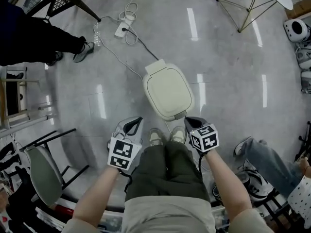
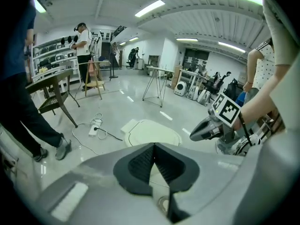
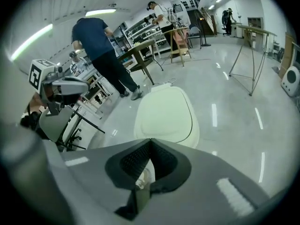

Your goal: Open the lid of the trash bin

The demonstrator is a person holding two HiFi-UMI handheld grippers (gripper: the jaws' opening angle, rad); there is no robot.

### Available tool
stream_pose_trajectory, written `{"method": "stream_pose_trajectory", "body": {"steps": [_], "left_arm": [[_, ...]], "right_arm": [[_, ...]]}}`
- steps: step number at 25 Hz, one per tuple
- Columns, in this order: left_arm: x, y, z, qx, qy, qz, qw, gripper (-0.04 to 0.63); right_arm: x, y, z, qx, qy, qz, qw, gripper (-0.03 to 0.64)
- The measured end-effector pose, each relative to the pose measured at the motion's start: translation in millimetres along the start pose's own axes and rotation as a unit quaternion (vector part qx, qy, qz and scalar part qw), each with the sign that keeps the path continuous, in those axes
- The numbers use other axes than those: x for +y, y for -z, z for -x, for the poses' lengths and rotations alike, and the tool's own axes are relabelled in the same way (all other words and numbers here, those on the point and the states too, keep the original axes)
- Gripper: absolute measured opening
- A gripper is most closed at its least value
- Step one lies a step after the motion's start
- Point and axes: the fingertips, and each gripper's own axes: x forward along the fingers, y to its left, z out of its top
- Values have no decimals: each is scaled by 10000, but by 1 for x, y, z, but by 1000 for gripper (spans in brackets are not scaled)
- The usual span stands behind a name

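Here the closed trash bin [image 1: 167, 92] stands on a glossy grey floor [image 1: 228, 57], with a power strip [image 1: 121, 29] farther off to the left. The left gripper [image 1: 135, 124] and right gripper [image 1: 190, 121] hover at its near side, both closed and empty.

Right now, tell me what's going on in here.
A person stands over a cream trash bin on the grey floor, shoes just short of its near edge, with a gripper in each hand. The left gripper and right gripper are held low on either side of the bin's near end, jaws together and holding nothing. The lid is down, so it has not yet been opened. A power strip lies beyond the bin.
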Motion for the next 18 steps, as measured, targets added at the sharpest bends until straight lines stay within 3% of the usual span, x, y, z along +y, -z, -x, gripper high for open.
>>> {"method": "stream_pose_trajectory", "body": {"steps": [4, 8, 18], "left_arm": [[9, 22, -26, 88, -12, 121, 9999, 2], [19, 35, -38, 115, -58, 473, 9988, 2], [35, 50, -28, 184, -328, 965, 9946, 2]], "right_arm": [[-16, 22, -34, 189, -6, -87, 9998, 3], [-31, 40, -59, 368, 49, -270, 9989, 3], [-35, 44, -62, 447, 58, -329, 9984, 3]]}}
